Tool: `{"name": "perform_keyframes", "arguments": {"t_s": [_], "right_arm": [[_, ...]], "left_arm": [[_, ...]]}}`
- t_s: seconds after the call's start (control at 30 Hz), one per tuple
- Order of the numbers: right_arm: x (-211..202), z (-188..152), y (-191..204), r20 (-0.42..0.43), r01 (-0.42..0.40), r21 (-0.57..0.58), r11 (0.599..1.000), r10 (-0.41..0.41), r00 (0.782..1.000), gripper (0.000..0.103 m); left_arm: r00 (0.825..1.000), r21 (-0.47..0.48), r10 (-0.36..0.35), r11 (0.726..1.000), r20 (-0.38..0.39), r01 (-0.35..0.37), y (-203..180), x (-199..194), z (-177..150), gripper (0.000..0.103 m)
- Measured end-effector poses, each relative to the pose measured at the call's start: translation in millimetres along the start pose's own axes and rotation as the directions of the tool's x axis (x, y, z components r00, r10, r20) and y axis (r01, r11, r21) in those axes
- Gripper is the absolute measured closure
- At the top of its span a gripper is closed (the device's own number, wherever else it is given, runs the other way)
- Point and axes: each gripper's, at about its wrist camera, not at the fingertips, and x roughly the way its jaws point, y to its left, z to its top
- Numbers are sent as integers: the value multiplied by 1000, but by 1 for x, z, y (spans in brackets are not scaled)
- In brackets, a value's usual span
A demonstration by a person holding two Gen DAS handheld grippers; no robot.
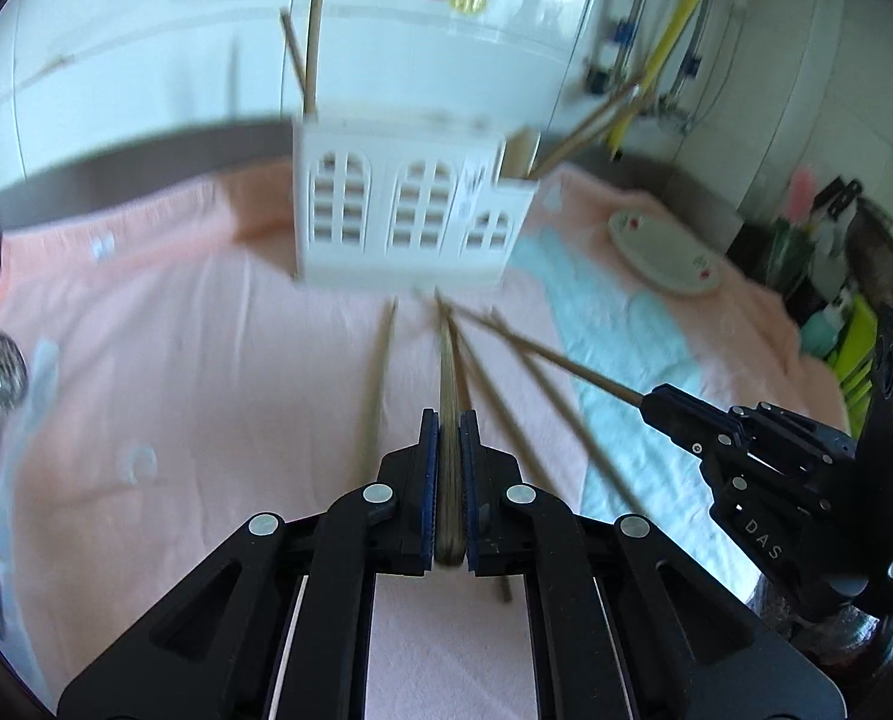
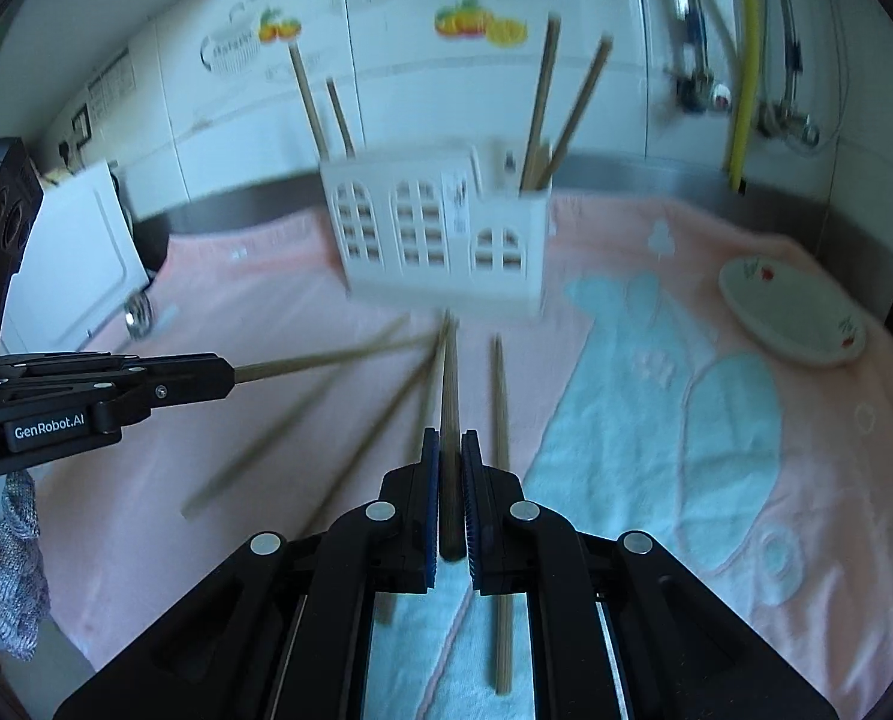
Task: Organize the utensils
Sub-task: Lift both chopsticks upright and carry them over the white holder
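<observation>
A white utensil holder [image 1: 410,210] with arched cut-outs stands on the pink towel, with chopsticks upright in its left and right compartments; it also shows in the right wrist view [image 2: 446,240]. My left gripper [image 1: 449,420] is shut on a wooden chopstick [image 1: 449,360] pointing toward the holder's base. My right gripper [image 2: 449,438] is shut on another chopstick [image 2: 448,378]. Several loose chopsticks [image 2: 500,396] lie on the towel in front of the holder. The right gripper shows in the left wrist view [image 1: 650,402], the left one in the right wrist view [image 2: 230,375].
A white plate [image 2: 794,312] with red marks lies on the towel at the right. A metal ladle [image 1: 2,372] lies at the left edge. The tiled wall and pipes [image 2: 746,60] stand behind the holder. A white appliance [image 2: 80,252] is at the far left.
</observation>
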Motion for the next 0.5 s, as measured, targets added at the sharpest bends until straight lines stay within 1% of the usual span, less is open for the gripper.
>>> {"name": "perform_keyframes", "arguments": {"t_s": [0.07,0.2,0.37,0.5], "right_arm": [[-9,12,2,36,0,-8,1000,1,999,96],[-16,34,5,79,-6,-24,1000,8,997,96],[-20,63,6,89,-11,-53,999,16,996,96],[-24,92,3,77,-32,-61,998,37,996,96]], "left_arm": [[999,15,1,1000,35,-2,-2,-10,10,97],[998,45,-8,999,68,5,-7,-21,29,97],[996,82,-10,997,85,3,-11,-27,52,97],[996,99,-21,995,83,13,-11,-29,73,97]]}}
